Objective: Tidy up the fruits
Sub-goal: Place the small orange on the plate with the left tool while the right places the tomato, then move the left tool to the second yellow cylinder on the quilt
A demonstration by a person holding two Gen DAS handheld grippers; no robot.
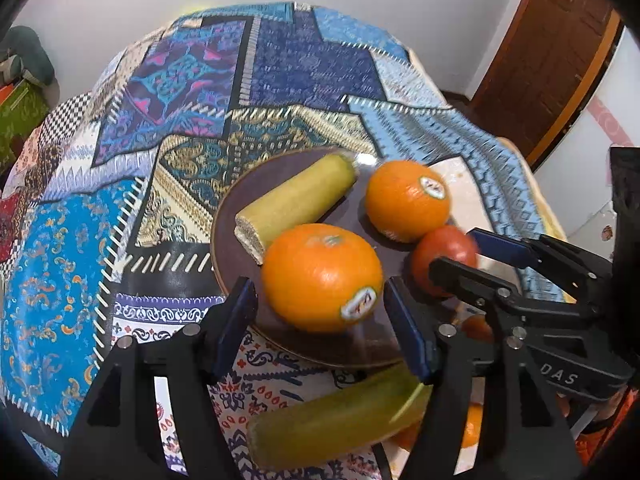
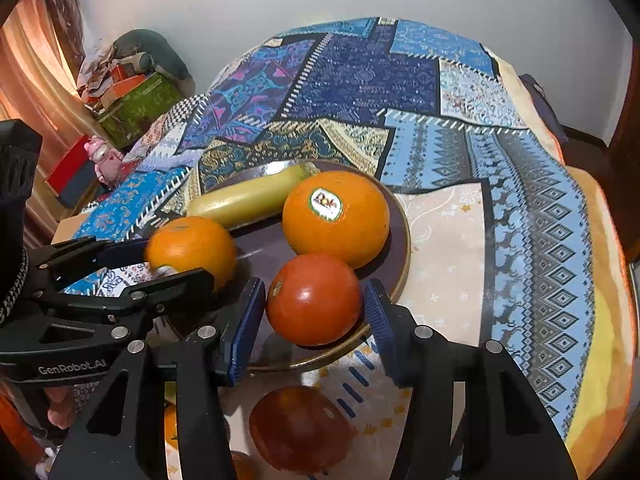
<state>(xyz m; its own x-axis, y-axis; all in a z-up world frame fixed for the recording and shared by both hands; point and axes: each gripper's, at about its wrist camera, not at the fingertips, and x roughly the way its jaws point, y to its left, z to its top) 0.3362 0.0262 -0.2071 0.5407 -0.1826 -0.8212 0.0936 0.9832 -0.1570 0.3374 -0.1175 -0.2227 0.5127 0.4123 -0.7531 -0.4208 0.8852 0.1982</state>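
Both tongs straddling plated fruit, parted, pads gripping nothing: left tongs (image 1: 320, 308) flanking near orange (image 1: 322, 276), right tongs (image 2: 314, 320) flanking tomato (image 2: 314, 300). Withdrawing straight, avoiding nudging fruit off plate (image 2: 400, 240).

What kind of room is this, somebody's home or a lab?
Most likely a home, perhaps a dining corner. A patchwork tablecloth covers the table, fruit sits on a brown plate, a curtain hangs at the side, and boxes are piled against the wall near a wooden door.
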